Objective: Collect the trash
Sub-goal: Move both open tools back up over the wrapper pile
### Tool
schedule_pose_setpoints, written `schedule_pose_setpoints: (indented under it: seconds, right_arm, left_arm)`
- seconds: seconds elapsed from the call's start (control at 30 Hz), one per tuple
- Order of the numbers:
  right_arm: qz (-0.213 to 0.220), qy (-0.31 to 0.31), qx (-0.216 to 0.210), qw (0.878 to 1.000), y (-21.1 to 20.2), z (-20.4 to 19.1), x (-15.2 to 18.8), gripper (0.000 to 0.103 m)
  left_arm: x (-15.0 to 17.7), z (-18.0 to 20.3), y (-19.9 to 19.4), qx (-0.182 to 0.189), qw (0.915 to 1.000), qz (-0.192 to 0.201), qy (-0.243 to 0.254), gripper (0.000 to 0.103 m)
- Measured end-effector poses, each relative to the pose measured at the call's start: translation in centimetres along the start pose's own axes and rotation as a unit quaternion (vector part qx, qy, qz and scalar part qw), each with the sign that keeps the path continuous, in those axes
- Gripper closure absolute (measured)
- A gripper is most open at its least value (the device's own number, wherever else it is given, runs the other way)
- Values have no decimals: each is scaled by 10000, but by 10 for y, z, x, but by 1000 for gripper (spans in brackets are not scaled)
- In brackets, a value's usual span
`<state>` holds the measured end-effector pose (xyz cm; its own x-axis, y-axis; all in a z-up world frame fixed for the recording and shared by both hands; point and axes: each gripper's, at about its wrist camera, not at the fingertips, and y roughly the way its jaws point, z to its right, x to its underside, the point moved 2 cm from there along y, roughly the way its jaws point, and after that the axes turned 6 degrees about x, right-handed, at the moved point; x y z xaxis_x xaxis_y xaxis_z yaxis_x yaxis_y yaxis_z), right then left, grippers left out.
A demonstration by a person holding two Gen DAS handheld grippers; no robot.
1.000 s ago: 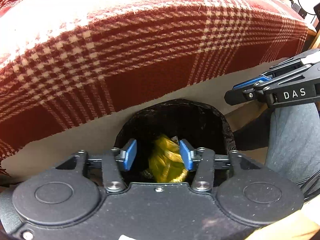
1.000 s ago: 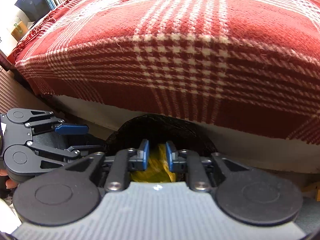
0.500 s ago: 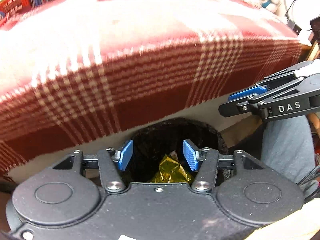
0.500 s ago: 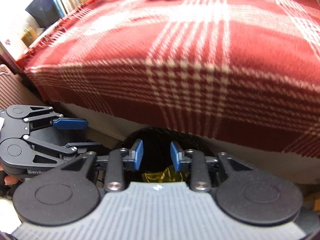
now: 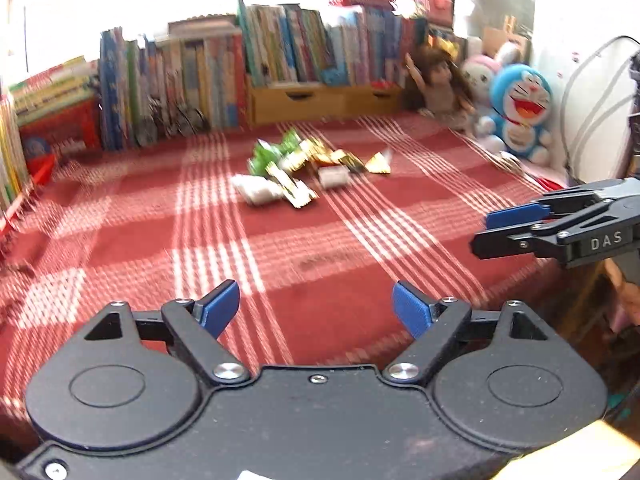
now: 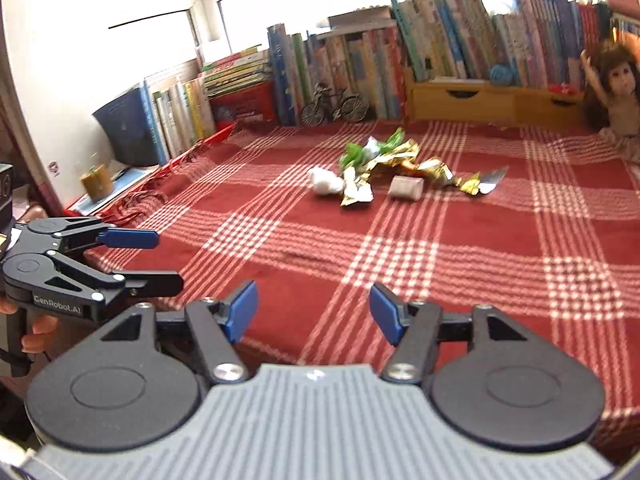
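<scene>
Your jaws on both the left gripper (image 5: 316,306) and the right gripper (image 6: 314,312) stand wide apart and empty, having lifted from the bin up to the plaid blanket (image 6: 460,240). Expect another pickup: the trash pile (image 6: 396,172) waits mid-blanket, well ahead, with a white wad (image 6: 326,180) at its left edge.

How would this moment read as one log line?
left gripper: open, empty | right gripper: open, empty | wrappers: piled on blanket, far side | step: reach next

Plaid blanket (image 6: 440,248): wrapper pile (image 6: 396,168), doll (image 6: 614,100).
</scene>
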<state>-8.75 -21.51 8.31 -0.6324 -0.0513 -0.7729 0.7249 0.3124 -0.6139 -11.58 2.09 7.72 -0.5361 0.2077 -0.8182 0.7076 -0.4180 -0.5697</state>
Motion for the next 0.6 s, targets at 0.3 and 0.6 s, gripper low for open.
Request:
schedule_pose_setpoints:
  seconds: [0.3,0.6]
  right_arm:
    - [138,107,1061,9942,61,40,-47,29]
    - [-198,73,1156,9931,135,50,-69,46]
  left_arm:
    - [-62,-48,96,-565,9981,231,-104,26]
    - [-78,-79,190,-770,9966,-123,-268,37]
